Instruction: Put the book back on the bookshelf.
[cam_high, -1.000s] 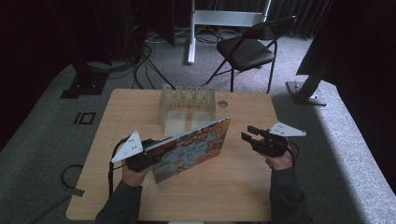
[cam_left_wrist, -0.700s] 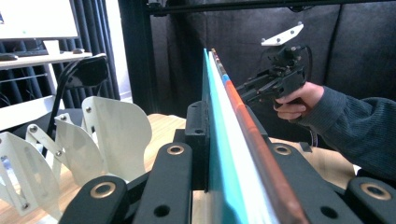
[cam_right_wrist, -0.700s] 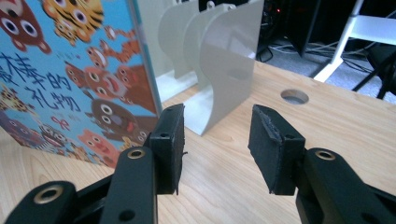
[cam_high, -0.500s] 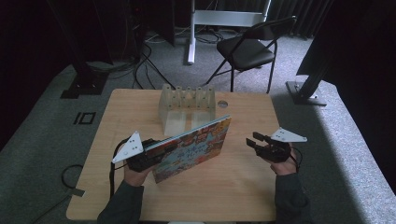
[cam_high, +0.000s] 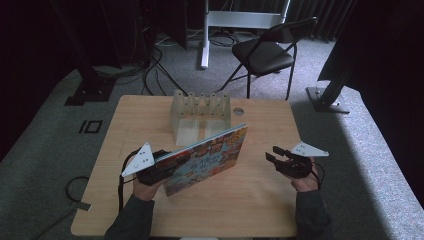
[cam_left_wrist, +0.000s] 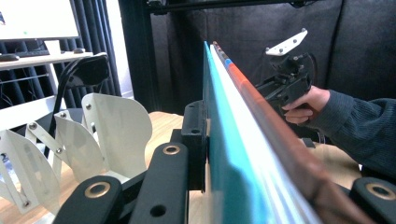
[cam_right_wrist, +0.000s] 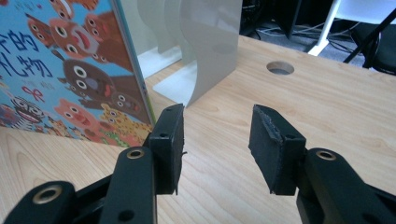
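Left gripper (cam_high: 167, 167), near the table's left edge towards the near side: jaws clamped on the picture book (cam_high: 207, 159), pinching its left end; in the left gripper view the pads press flat against both covers (cam_left_wrist: 243, 140), teal on one side, reddish brown on the other. Grey three-cornered plate on top, cable trailing down towards the near edge. Book standing on its long edge on the table (cam_high: 150, 120), slightly tilted, colourful cartoon-animal cover facing the person, running on a slant from the left hand up towards the table's middle. Its far end just in front of the white rack (cam_high: 200, 112), whether touching or not, hard to tell. Rack of upright curved dividers (cam_left_wrist: 116, 135) set at the middle of the far edge, slots running across it. A round hole (cam_high: 238, 111) in the tabletop just right of the rack, close to the far edge.

Right gripper (cam_high: 275, 156), near the right edge, about level with the book's lower half and well apart from it: jaws partly open, nothing between the pads (cam_right_wrist: 168, 140), bare wood showing through the gap. Pointed towards the book and the rack, low over the tabletop. In the right gripper view the book's cover (cam_right_wrist: 70, 70) off to the left, a rack divider (cam_right_wrist: 210, 51) straight ahead, the round hole (cam_right_wrist: 280, 68) beyond.

Past the far edge, on grey carpet: a black folding chair (cam_high: 265, 52).
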